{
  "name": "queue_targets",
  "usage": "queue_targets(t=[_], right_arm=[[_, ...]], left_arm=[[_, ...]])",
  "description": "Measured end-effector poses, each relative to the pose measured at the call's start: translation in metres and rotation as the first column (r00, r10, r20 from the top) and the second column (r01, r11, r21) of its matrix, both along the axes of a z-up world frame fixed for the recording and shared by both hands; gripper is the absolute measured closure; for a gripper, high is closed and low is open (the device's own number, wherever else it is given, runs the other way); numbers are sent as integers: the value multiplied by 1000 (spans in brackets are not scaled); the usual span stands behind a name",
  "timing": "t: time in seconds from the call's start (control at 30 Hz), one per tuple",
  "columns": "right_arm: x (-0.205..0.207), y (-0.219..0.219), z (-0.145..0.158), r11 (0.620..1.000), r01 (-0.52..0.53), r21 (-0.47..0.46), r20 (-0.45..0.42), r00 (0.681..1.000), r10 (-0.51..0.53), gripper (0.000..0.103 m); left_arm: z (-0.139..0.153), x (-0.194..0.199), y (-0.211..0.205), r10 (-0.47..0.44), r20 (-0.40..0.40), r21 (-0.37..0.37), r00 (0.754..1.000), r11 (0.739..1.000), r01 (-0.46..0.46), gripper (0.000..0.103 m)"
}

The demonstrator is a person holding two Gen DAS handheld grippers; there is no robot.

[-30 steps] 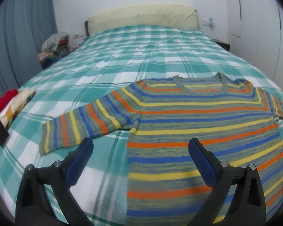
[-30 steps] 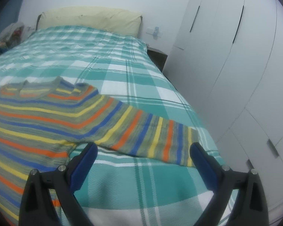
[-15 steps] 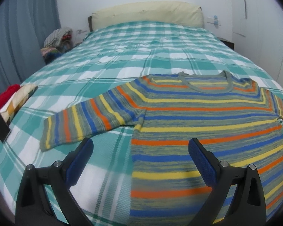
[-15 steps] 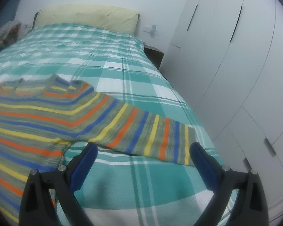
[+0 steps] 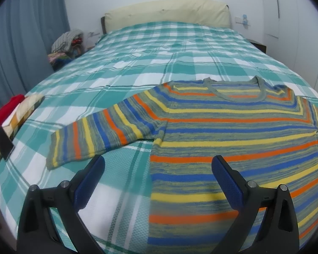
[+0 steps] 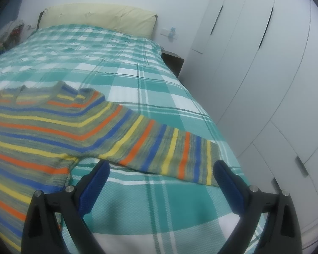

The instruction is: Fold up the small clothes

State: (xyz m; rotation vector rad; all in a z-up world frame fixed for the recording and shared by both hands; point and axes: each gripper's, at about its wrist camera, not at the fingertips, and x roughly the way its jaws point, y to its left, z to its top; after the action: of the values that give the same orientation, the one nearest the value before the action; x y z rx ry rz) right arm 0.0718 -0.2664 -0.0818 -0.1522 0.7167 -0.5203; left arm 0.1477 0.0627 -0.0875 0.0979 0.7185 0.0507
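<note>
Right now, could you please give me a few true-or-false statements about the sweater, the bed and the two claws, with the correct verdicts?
1. The striped sweater lies flat on the checked bedspread with both sleeves spread out. True.
2. The left claw is clamped on a sleeve. False: it is open and holds nothing.
3. The right claw is open, with the sweater's sleeve just ahead of it. True.
4. The sweater is already folded in half. False: it is fully spread out.
5. A red item lies at the bed's edge in the left claw's view. True.
</note>
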Motion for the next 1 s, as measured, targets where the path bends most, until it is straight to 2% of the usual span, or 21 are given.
queue_targets(t=[0.37,1.0], right_arm=[[0,4,-1,1000,-9,-13,-6,1000,9,6],[0,4,0,1000,-10,-15,-8,1000,10,6]], left_arm=[[-3,0,-3,-3,1,31,1000,1000,3,2],[-3,0,-3,-3,-2,37,1000,999,3,2]])
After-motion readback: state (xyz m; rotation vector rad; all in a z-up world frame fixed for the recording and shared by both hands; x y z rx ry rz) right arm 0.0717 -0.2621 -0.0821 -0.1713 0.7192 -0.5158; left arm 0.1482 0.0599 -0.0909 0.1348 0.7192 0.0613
